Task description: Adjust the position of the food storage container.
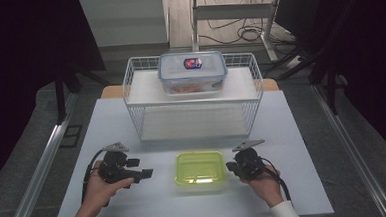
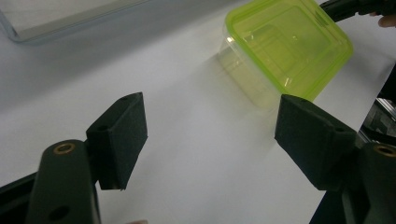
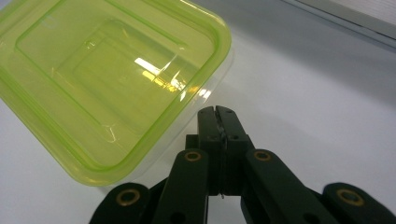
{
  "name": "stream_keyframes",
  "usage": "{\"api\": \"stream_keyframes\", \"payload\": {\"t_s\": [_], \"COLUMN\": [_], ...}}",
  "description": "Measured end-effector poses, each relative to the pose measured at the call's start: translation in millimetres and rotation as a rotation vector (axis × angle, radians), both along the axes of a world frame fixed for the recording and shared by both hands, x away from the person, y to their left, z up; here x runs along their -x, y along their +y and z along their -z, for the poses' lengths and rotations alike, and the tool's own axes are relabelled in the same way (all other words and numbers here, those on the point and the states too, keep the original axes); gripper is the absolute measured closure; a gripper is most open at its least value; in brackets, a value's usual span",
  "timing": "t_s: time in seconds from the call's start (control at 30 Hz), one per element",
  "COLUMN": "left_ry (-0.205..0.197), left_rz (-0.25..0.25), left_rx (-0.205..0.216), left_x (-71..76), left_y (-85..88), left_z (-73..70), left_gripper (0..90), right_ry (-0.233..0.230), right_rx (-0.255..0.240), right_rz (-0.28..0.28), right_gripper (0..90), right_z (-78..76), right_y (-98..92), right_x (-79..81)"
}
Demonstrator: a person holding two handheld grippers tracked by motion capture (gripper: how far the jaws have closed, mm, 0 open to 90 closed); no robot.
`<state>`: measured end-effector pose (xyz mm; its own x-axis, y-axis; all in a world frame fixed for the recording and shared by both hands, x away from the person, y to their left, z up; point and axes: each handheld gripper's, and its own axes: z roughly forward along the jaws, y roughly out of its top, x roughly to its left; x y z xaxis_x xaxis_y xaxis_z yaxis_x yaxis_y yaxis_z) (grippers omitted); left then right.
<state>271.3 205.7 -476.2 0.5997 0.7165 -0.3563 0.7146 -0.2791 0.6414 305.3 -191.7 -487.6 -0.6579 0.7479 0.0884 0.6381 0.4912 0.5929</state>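
Observation:
A clear box with a yellow-green lid (image 1: 199,168) sits on the white table near its front edge, between my two grippers. My left gripper (image 1: 145,174) is to the box's left and points at it, its jaws wide open and empty (image 2: 210,140); the green-lidded box (image 2: 289,44) lies ahead of them. On the other side, my right gripper (image 1: 230,166) is shut with its pads pressed together (image 3: 217,112), right beside the box's (image 3: 107,79) corner. Nothing is held between them.
A white wire basket rack (image 1: 194,96) stands across the back half of the table. On its upper shelf rests a clear box with a blue-rimmed lid (image 1: 192,71) holding something red. The table's front edge is just below my hands.

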Motion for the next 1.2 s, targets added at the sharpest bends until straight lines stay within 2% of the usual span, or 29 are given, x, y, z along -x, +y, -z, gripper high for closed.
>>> {"api": "stream_keyframes", "payload": {"t_s": [0.3,0.73,0.8,1.0,1.13,1.2], "left_ry": [0.005,0.018,0.021,0.019,0.026,0.032], "left_rz": [-0.010,-0.027,-0.026,-0.044,-0.036,-0.028], "left_rx": [0.014,0.040,0.042,0.051,0.048,0.042], "left_x": [-0.1,-0.3,-0.3,0.3,-0.4,-0.8], "left_y": [0.4,-0.8,-1.2,-2.4,-6.3,-8.7], "left_z": [0.3,-0.2,-0.2,-0.5,2.3,3.8], "left_gripper": [23.8,21.9,22.0,21.7,21.2,20.6], "right_ry": [0.002,-0.016,-0.009,0.004,0.026,0.040], "right_rx": [-0.037,-0.138,-0.160,-0.192,-0.237,-0.250], "right_rz": [-0.013,0.065,0.072,0.078,0.078,0.074], "right_gripper": [88.6,85.7,81.0,48.4,37.0,35.1], "right_z": [1.6,-12.3,-13.6,-14.9,-16.4,-16.7], "right_y": [4.7,-33.0,-37.1,-38.9,-38.0,-37.8], "right_x": [1.0,1.0,1.4,1.8,1.6,1.4]}}
